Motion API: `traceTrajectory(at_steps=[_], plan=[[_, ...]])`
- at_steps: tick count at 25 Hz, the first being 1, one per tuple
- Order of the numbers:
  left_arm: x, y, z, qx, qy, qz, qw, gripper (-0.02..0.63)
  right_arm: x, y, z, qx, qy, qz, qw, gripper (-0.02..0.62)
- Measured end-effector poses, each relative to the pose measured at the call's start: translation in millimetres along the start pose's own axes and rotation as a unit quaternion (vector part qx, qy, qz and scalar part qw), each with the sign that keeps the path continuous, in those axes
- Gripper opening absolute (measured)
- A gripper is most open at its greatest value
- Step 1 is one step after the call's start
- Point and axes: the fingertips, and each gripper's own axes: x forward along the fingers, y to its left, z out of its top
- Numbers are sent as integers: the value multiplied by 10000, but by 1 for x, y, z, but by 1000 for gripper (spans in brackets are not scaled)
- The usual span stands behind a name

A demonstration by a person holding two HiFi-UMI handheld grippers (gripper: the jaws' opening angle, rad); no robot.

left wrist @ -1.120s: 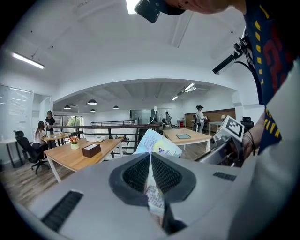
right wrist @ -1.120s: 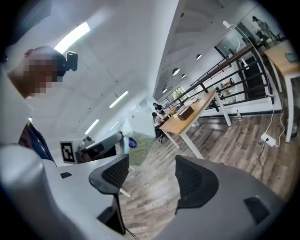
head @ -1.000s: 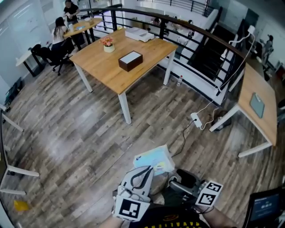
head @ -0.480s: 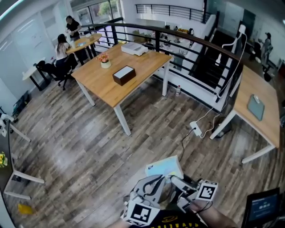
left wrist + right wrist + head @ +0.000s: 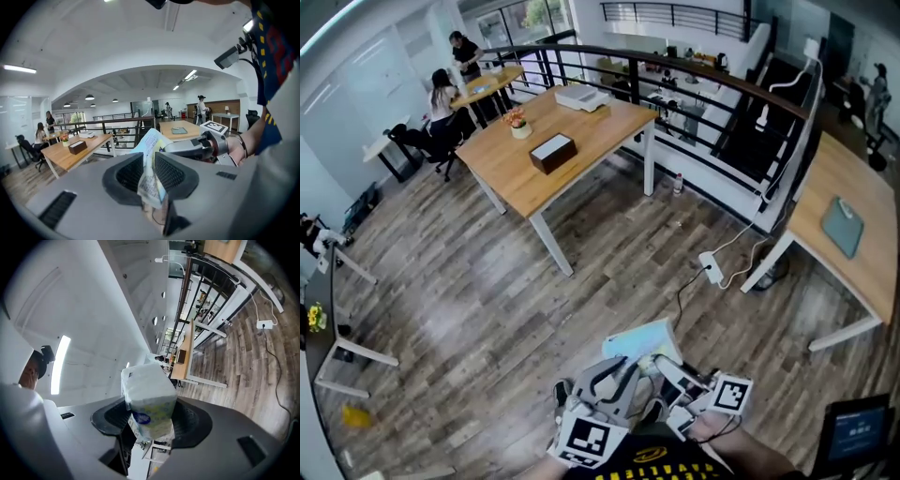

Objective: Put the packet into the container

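Observation:
The packet [image 5: 642, 339], pale blue and white plastic, hangs over the wooden floor between both grippers low in the head view. My left gripper [image 5: 623, 370] pinches the packet's thin crumpled edge [image 5: 150, 183], and its jaws are opening. My right gripper [image 5: 661, 366] comes in from the right, and the left gripper view shows its jaws [image 5: 192, 147] on the packet's far end. In the right gripper view the packet's bulky body [image 5: 149, 399] fills the gap between the jaws of the right gripper [image 5: 150, 418], which are closing on it. No container shows in any view.
A wooden table [image 5: 581, 127] with a dark box [image 5: 551, 152] and a flower pot [image 5: 517, 120] stands ahead. Another table [image 5: 848, 253] is at the right, with a power strip [image 5: 711, 267] and cable on the floor. A black railing [image 5: 675, 66] runs behind. People sit at a far desk [image 5: 483, 86].
The right gripper has moved left from beside the left gripper onto the packet. The two grippers now sit close together under it, and the packet has shifted slightly right.

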Motion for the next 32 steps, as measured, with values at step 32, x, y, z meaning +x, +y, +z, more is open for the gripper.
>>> traceTrajectory(at_steps=[32], plan=[[-6, 238, -13, -2054, -755, 294, 9753, 192, 203, -11, 55, -172, -38, 117, 9998, 262]])
